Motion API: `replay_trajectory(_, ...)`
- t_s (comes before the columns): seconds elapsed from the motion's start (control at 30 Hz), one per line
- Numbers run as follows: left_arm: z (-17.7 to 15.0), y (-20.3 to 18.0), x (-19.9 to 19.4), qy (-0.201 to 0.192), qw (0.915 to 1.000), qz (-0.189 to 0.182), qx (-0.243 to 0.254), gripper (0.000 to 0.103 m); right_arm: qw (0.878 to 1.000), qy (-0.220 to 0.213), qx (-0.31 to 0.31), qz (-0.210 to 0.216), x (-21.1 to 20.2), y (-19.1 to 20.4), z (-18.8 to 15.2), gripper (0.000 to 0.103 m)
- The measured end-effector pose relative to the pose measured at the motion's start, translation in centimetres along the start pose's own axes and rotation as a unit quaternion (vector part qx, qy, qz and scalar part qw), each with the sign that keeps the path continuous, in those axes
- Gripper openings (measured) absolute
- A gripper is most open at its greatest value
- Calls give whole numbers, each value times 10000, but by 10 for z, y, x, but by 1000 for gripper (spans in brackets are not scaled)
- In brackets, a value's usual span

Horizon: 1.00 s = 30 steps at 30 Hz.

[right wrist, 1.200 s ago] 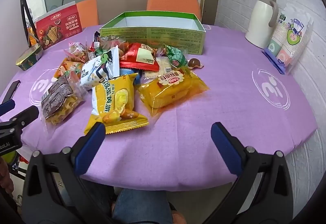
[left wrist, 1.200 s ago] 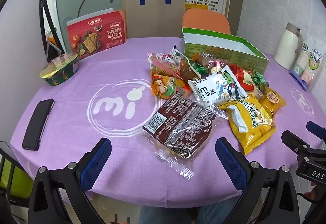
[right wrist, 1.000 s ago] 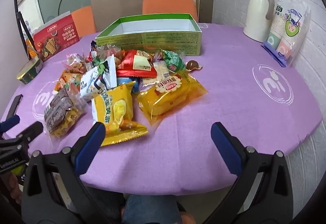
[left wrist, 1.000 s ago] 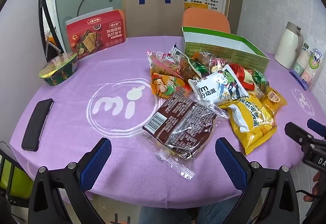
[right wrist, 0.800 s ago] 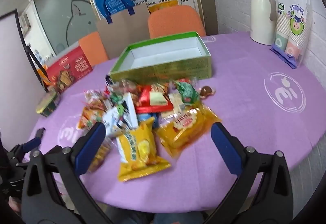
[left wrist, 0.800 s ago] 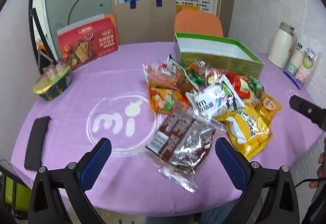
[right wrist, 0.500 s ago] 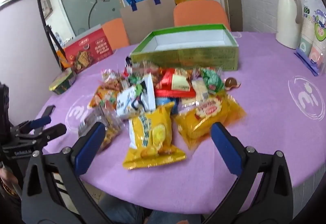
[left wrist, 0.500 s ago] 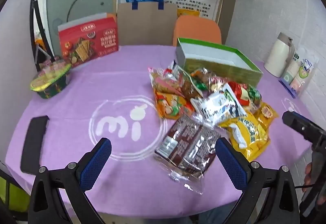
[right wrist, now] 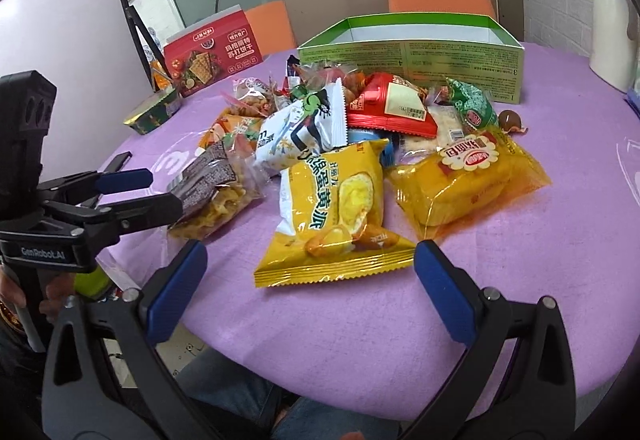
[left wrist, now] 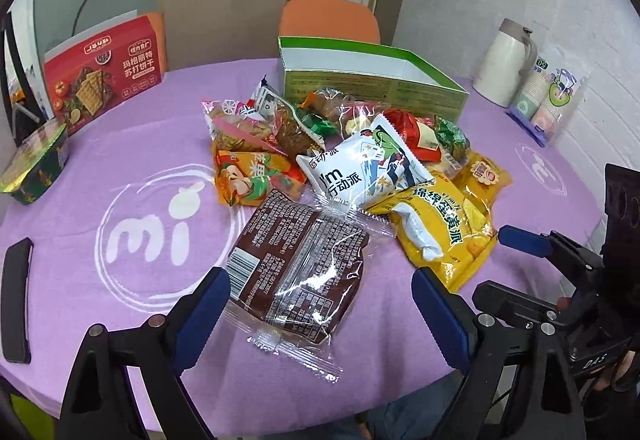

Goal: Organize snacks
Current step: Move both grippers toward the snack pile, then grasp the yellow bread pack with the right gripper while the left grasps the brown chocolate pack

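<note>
Left wrist view: left gripper (left wrist: 322, 314) spread wide (holding nothing), seemingly hovering over brown snack packet (left wrist: 298, 272); right gripper (right wrist: 310, 290) likewise.

On the counter (left wrist: 120, 144), the snack pile (left wrist: 344, 160) lies just before the open box (left wrist: 372, 80). The cookie packet (left wrist: 296, 268) lies nearest at the pile's front, the egg-pie bag (left wrist: 444, 228) to its right. A cracker box (left wrist: 104, 74) stands far left, a phone (left wrist: 16, 300) near left, a kettle (left wrist: 506, 62) far right.
</note>
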<state>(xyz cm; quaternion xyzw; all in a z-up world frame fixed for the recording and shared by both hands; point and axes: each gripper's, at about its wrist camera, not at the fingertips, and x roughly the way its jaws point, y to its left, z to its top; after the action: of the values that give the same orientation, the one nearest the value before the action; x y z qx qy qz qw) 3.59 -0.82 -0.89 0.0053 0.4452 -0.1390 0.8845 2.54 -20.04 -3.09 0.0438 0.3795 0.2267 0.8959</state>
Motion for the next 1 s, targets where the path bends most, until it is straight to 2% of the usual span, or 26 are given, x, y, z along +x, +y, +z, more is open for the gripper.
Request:
replay_trajectory(0.3, -3, 12, 24, 241, 9991, 346, -108, 94, 9994, 220, 134, -216, 23, -11, 4, 103)
replay_trajectory(0.7, -1, 13, 31, 242, 9996, 67, -95, 93, 9994, 250, 161, -188, 21, -10, 4, 98)
replay_trajectory(0.83, -5, 13, 27, 187, 9998, 108, -14, 93, 9993, 236, 220, -187, 22, -10, 6, 97)
replay_trajectory(0.93, -5, 14, 35, 361, 9991, 198, -60, 93, 9990, 265, 250, -264, 23, -9, 7, 97)
replay_trajectory(1.0, -5, 13, 31, 261, 9995, 157, -44, 93, 9991, 207, 211, -293, 18, -8, 6, 97)
